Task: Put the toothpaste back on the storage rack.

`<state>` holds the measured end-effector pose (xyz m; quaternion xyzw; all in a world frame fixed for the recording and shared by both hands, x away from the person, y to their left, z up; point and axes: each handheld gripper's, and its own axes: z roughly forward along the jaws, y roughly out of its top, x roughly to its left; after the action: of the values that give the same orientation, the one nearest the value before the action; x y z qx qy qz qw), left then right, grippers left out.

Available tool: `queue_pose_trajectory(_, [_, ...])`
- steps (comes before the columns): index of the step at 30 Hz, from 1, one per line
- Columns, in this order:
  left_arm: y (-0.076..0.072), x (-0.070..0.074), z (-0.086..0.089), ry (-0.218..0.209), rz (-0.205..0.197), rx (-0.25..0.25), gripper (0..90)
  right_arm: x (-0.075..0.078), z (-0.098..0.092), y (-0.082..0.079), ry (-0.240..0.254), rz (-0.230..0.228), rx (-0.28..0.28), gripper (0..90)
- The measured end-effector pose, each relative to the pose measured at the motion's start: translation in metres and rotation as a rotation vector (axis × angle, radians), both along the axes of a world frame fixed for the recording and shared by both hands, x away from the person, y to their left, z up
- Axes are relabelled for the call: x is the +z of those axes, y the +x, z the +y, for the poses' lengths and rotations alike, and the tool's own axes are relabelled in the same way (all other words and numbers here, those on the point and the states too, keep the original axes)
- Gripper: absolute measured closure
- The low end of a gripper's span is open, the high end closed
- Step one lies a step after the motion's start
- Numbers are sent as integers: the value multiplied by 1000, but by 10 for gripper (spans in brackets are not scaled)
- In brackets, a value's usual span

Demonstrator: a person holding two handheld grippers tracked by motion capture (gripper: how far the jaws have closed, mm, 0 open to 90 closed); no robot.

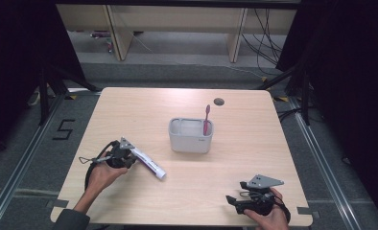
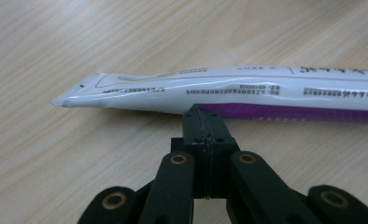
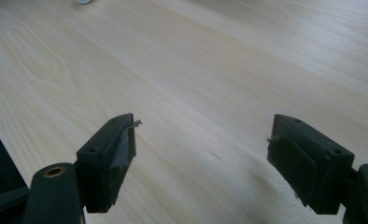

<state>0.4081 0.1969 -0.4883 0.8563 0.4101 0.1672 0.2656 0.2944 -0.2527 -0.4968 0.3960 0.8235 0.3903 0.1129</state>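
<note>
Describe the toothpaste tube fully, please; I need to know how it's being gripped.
The toothpaste tube is glossy white plastic with a purple band along its lower side and small black print. Its flat crimped tail tapers to a thin seam; a white cap closes the other end. In the high view it lies slantwise over the wooden table, left of the grey bin. The left gripper has its fingers shut on the tube's lower edge near the tail.

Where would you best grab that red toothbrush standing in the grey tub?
Probably by the toothbrush's upper shaft, which sticks up above the tub's rim. Come from straight above with the open right gripper, fingers either side of the thin upright handle.
</note>
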Motion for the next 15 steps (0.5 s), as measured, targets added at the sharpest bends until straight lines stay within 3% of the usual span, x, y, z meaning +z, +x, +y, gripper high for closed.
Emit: queue_pose_trajectory(15, [21,4,-25,3,6,-3,881,1,0,0,-6,-7,1,239])
